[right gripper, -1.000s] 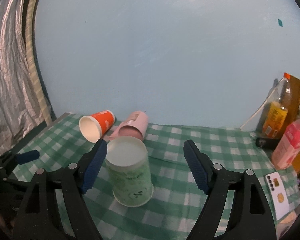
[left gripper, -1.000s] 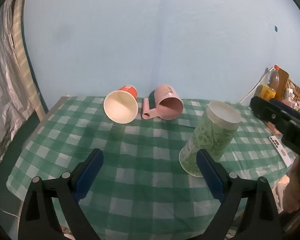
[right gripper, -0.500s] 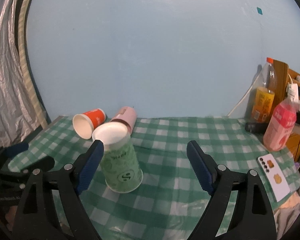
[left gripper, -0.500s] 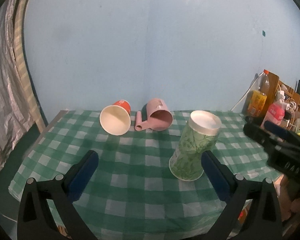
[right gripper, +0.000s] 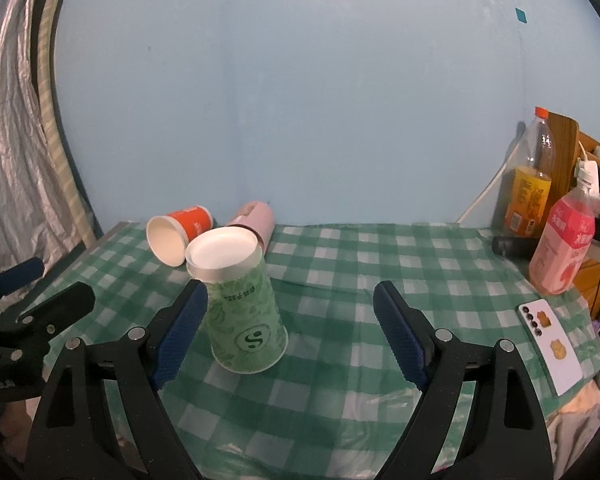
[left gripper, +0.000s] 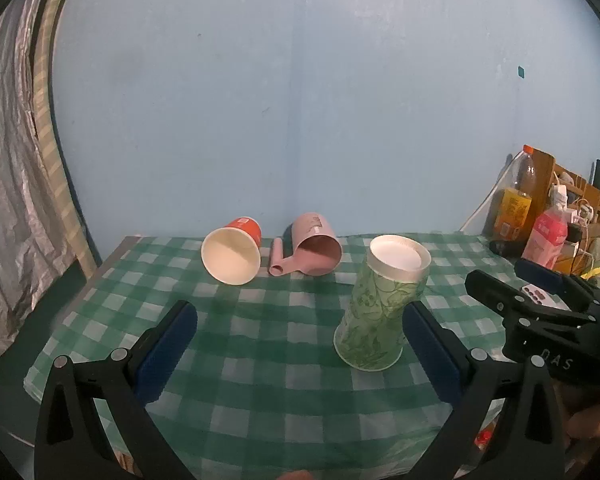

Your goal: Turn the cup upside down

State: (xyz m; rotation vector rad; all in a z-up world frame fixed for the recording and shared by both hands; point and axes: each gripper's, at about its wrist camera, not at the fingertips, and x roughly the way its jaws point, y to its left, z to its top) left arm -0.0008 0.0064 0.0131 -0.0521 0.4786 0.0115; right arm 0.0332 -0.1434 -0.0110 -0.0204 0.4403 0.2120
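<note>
Green cup (left gripper: 380, 304) (right gripper: 240, 304) stands mouth-down on the checked tablecloth (left gripper: 260, 344) (right gripper: 340, 280), white base uppermost, long axis near vertical with the top leaning slightly.

Behind the green cup, toward the blue wall, the orange cup (left gripper: 232, 249) (right gripper: 178, 236) and the pink mug (left gripper: 314, 249) (right gripper: 254, 220) lie on their sides. In the left wrist view both mouths face the camera; in the right wrist view the green cup partly hides the pink mug.

Left gripper (left gripper: 300, 356) is spread wide and holds nothing; the green cup sits just inside its right finger. Right gripper (right gripper: 288, 336) is likewise spread wide and holds nothing; the green cup sits just beside its left finger.

Right of the green cup, bare cloth extends to a phone (right gripper: 550, 348) near the table edge. Only the right wrist view shows the phone in full.
</note>
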